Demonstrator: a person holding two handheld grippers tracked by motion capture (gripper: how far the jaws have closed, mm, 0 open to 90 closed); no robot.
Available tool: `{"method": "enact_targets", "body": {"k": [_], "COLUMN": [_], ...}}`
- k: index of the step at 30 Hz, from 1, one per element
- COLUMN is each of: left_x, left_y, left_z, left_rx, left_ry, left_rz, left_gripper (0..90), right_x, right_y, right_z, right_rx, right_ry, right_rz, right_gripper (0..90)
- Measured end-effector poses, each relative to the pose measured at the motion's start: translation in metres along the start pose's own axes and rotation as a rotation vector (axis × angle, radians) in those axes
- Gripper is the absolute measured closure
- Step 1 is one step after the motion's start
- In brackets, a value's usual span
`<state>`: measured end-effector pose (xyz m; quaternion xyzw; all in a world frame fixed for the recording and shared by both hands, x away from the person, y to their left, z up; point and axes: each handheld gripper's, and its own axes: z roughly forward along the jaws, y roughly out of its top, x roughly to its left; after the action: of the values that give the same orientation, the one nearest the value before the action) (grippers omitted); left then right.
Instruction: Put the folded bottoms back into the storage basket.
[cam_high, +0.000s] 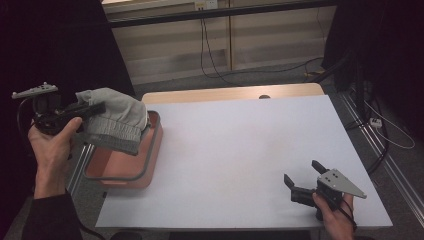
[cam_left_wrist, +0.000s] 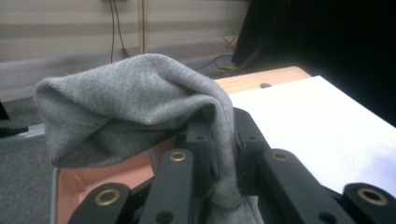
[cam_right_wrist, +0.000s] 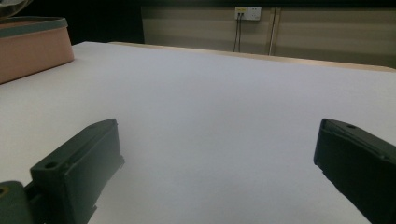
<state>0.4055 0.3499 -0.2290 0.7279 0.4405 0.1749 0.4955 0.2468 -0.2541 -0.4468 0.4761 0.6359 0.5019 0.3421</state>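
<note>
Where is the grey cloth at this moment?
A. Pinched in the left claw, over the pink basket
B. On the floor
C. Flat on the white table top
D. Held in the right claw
A: the left claw is shut on the grey cloth, which hangs above the pink basket.

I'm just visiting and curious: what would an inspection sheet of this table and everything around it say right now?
Surface: white rectangular tabletop, bare in the middle.
Job's things: grey knitted cloth held above pink plastic basket at the table's left edge.
Clutter: nothing seen.
Grippers: left gripper shut on the cloth; right gripper open, low over the tabletop.
Cables: black cables hang down the back wall.
Surroundings: grey carpet floor, dark curtains.
</note>
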Motion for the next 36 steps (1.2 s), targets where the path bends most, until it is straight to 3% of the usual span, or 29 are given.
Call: {"method": "enact_targets", "body": {"k": [13,21,24,30,33,36], "left_x": [0.007,0.013,0.021,0.030,0.038,0.044], "left_y": [-0.021,-0.036,-0.045,-0.054,-0.061,-0.069], "left_z": [-0.004,-0.001,0.003,0.012,0.016,0.024], "left_rx": [0.031,0.048,0.058,0.080,0.070,0.101], "left_ry": [0.002,-0.021,-0.024,-0.029,-0.033,-0.031], "left_rz": [-0.001,-0.001,-0.022,-0.027,-0.048,-0.059], "left_gripper": [80.0,79.9,79.9,79.9,79.9,79.8], "right_x": [0.000,0.000,0.000,0.000,0.000,0.000], "right_y": [0.000,0.000,0.000,0.000,0.000,0.000], "right_z": [0.000,0.000,0.000,0.000,0.000,0.000], "right_rx": [0.005,0.007,0.006,0.006,0.005,0.005], "right_ry": [0.000,0.000,0.001,0.000,0.000,0.001], "right_rz": [0.001,0.001,0.002,0.000,0.000,-0.002], "right_gripper": [0.4,0.4,0.5,0.5,0.5,0.5]}}
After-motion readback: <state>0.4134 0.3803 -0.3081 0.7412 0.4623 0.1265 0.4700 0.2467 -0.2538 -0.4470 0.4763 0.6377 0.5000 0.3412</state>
